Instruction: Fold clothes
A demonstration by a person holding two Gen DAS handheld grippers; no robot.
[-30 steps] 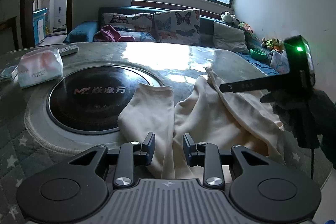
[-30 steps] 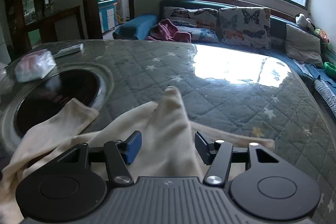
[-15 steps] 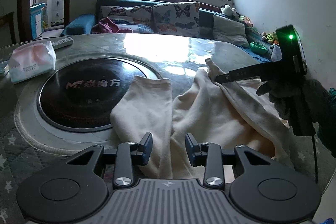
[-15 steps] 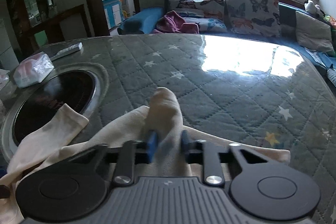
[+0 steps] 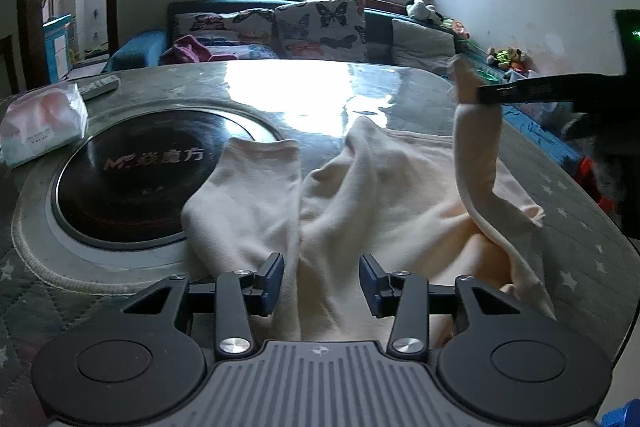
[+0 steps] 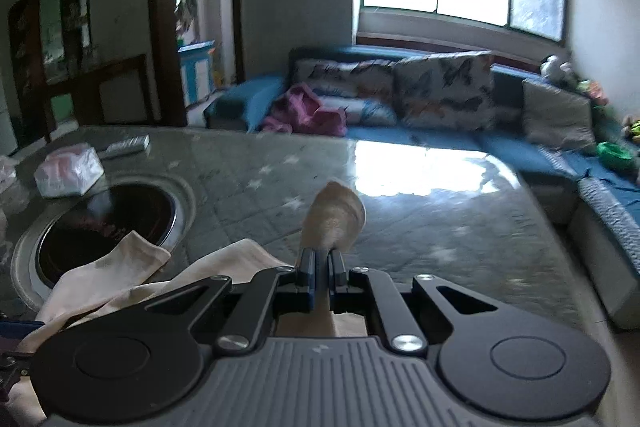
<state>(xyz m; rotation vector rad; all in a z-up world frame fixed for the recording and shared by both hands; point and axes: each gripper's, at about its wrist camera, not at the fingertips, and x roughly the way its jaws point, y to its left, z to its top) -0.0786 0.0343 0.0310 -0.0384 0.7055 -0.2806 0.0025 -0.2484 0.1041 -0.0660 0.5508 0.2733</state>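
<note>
A cream garment (image 5: 352,195) lies crumpled on the quilted table, one sleeve (image 5: 248,187) reaching onto the dark round hob. My left gripper (image 5: 320,281) is open, low over the near edge of the garment, with cloth between its jaws but not pinched. My right gripper (image 6: 320,267) is shut on a fold of the cream garment (image 6: 334,217) and holds it lifted above the table. In the left wrist view the right gripper (image 5: 486,95) shows at the right with the cloth strip hanging from it.
A round black hob (image 5: 132,171) is set in the table at left. A plastic-wrapped tissue pack (image 5: 40,125) and a remote (image 5: 100,87) lie behind it. A sofa with cushions (image 6: 440,99) stands beyond the table's far edge.
My right gripper closed on the garment's fold and lifted it up off the table. My left gripper's jaws opened wider over the near edge of the cloth.
</note>
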